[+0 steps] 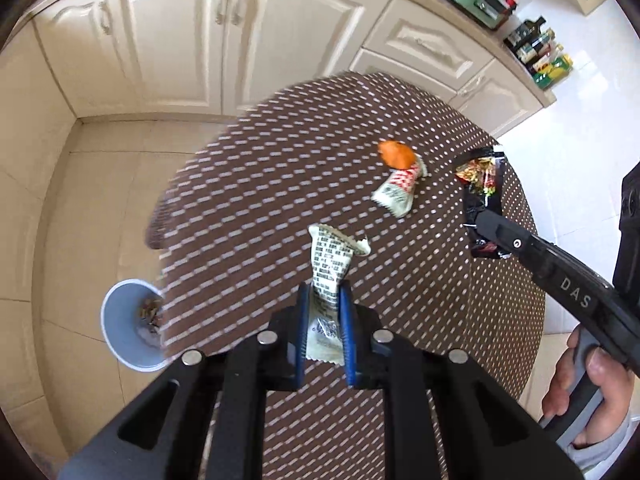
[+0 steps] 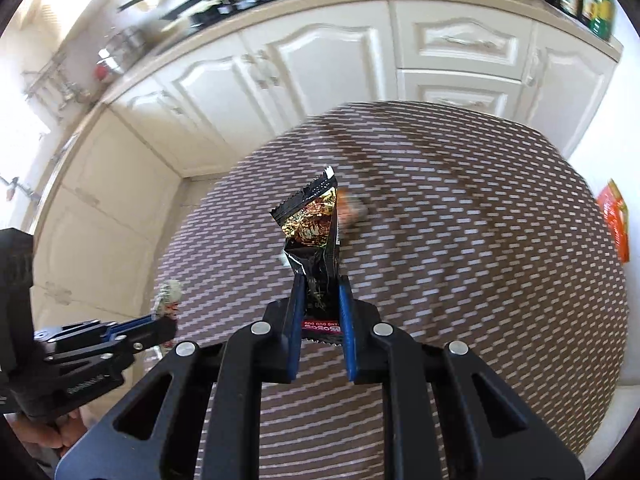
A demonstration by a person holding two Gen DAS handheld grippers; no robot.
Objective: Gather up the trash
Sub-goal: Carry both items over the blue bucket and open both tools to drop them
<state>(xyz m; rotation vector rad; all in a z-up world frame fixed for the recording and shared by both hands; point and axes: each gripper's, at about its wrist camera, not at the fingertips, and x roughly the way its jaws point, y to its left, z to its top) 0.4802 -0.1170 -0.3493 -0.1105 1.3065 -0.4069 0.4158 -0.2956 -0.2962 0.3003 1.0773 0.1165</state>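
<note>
My left gripper clamps the white wrapper, right gripper clamps the black snack packet, both above the worktop. Keep pinching firmly; release only over the blue bin.

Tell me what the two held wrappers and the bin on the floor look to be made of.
White wrapper: thin matte plastic film or coated paper, judging by soft creases and a serrated end. Black wrapper: glossy foil-lined plastic, with glints and a gold metallic inside. Bin: smooth white plastic, probably, given its even rim and slight sheen.
</note>
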